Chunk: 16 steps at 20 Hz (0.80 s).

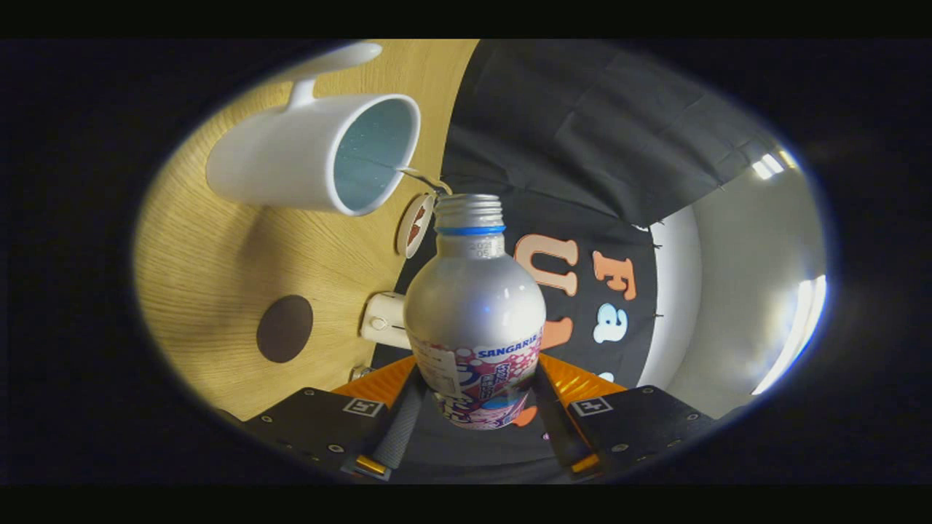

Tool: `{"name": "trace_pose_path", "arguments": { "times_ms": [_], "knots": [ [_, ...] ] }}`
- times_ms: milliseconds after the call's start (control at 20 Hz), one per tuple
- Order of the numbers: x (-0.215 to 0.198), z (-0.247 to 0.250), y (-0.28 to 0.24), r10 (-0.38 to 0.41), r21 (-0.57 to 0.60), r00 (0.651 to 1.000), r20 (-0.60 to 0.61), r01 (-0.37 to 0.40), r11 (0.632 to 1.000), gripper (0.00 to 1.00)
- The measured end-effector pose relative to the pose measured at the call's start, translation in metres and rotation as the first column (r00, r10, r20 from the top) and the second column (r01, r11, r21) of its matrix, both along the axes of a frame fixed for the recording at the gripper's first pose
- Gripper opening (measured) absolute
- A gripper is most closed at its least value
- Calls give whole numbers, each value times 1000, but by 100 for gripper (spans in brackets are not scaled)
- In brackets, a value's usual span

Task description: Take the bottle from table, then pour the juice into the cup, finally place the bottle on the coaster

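Both fingers (399, 426) clamp an uncapped silver bottle (475, 306) — label reading "SANGARIA" — tipped toward the white mug (291, 156), a thin stream reaching its rim. Brown round coaster (285, 328) lies on the wooden desk (211, 255) nearby.

The bottle (475, 306) is clamped between both fingers of the gripper (473, 407), its open neck turned toward the white cup (313, 156). A thin stream of juice (419, 177) is seen running from the neck into the cup. On the wooden table (218, 255), a dark round coaster (285, 328) is seen beside the bottle.
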<state>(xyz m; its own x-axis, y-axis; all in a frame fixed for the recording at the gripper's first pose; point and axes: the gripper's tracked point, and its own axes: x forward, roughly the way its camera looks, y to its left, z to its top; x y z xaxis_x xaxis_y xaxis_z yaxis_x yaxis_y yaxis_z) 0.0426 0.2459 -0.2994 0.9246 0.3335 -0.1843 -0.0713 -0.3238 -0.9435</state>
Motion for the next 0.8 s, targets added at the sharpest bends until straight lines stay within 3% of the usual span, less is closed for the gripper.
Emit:
{"name": "trace_pose_path", "arguments": {
  "times_ms": [800],
  "knots": [
    [2, 1, 6, 36, -46, 999, -26, -37, 998, 78]
  ]
}}
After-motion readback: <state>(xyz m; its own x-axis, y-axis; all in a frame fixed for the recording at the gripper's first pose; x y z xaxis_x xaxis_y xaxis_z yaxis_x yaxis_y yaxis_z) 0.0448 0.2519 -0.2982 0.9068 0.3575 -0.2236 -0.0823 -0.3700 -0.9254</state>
